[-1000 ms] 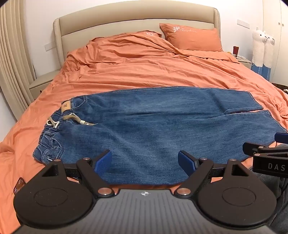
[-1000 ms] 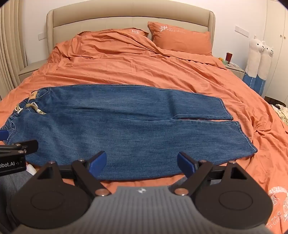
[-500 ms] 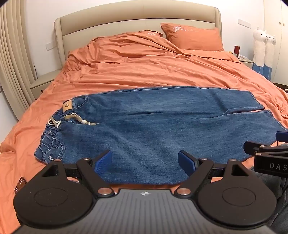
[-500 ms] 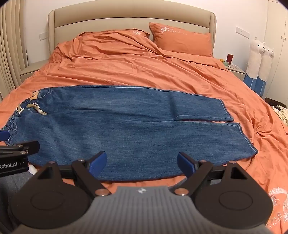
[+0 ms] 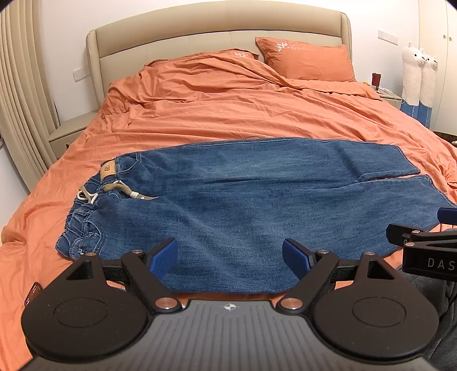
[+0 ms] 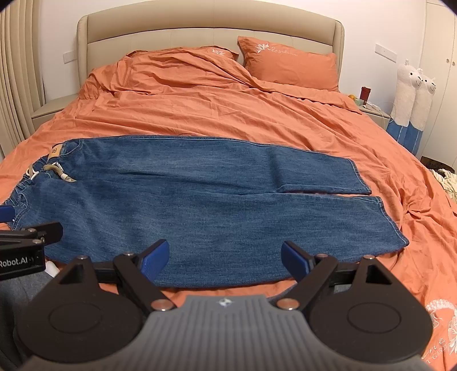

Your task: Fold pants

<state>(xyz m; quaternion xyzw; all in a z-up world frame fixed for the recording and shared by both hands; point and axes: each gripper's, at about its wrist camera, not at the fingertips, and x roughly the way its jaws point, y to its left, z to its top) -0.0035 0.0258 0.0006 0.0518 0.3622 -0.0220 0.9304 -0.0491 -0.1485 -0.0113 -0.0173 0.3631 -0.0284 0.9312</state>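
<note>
Blue jeans (image 5: 242,205) lie flat across the orange bed, waistband and drawstring (image 5: 114,188) at the left, leg hems at the right; they also show in the right wrist view (image 6: 200,205). The two legs lie side by side, the far one a little shorter. My left gripper (image 5: 230,258) is open and empty, above the near edge of the jeans. My right gripper (image 6: 224,258) is open and empty, above the same near edge further right. Each gripper's tip shows at the side of the other's view.
The orange duvet (image 5: 242,108) covers the bed, with a pillow (image 5: 308,61) and beige headboard (image 5: 214,25) behind. Nightstands stand at both sides. Two plush alpacas (image 6: 414,94) lean on the right wall. Curtains (image 5: 20,94) hang at the left.
Both views have drifted only slightly; the jeans sit a touch to the right in the left wrist view. Both grippers stay open and the jeans have not moved.
</note>
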